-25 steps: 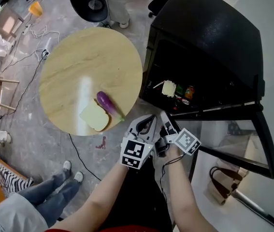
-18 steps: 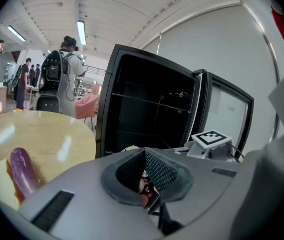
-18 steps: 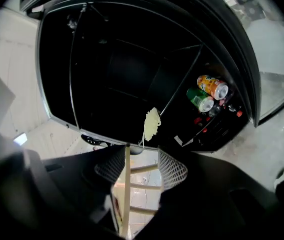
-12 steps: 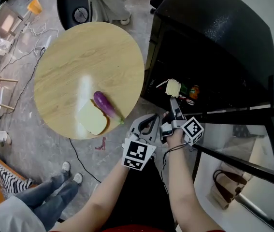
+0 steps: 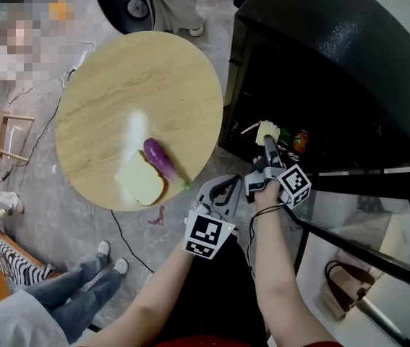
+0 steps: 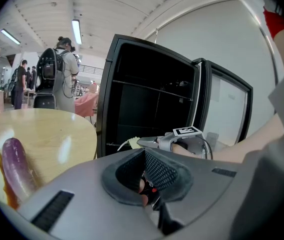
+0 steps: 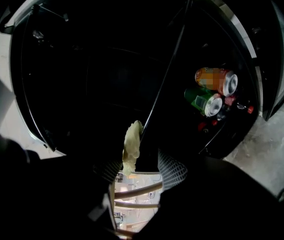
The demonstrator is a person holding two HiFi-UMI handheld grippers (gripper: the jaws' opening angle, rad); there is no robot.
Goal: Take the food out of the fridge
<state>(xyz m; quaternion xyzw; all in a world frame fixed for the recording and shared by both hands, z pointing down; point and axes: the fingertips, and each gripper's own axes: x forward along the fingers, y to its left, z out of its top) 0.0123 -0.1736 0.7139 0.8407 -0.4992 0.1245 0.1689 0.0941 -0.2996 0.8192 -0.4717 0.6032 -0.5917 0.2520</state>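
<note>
Head view: grey concrete floor (image 5: 82, 215) w/ loose cables. A round wooden table (image 5: 139, 78) stands at left, a black fridge (image 5: 335, 42) at right w/ its door (image 5: 367, 219) swung open toward me. Near the table's edge lies a purple eggplant (image 5: 161, 158), touching a bread slice (image 5: 139, 179). Someone's legs in jeans (image 5: 82, 284) show lower left, and a bag (image 5: 342, 284) sits on the floor by the door. My left gripper (image 5: 226, 183) hangs btwn table and fridge, apart from both. My right gripper (image 5: 268, 144) reaches into the fridge mouth, tips right at a pale yellow food piece (image 5: 265, 130). A green can (image 5: 285, 137) and an orange can (image 5: 302, 142) sit just beside the piece. Left gripper view: open hall w/ ceiling strip lights (image 6: 76, 31) and ppl standing in the bg (image 6: 61, 69). The table is at left w/ the eggplant (image 6: 15, 166). The fridge (image 6: 147, 99) is straight ahead, dark inside, w/ my right gripper (image 6: 144, 142) across its opening. The left gripper (image 6: 147, 171) has its jaws pressed together, nothing in them. Right gripper view: the fridge interior is nearly black. The orange can (image 7: 217, 80) and green can (image 7: 204, 101) lie on their sides at right, ends toward me, orange above green. The right gripper (image 7: 140, 164) has its jaws spread wide and they've just been opening. The food piece (image 7: 131, 146) stands on edge btwn them, closer to the left pad, w/ no squeeze on it. Can't tell whether it touches that pad.
</note>
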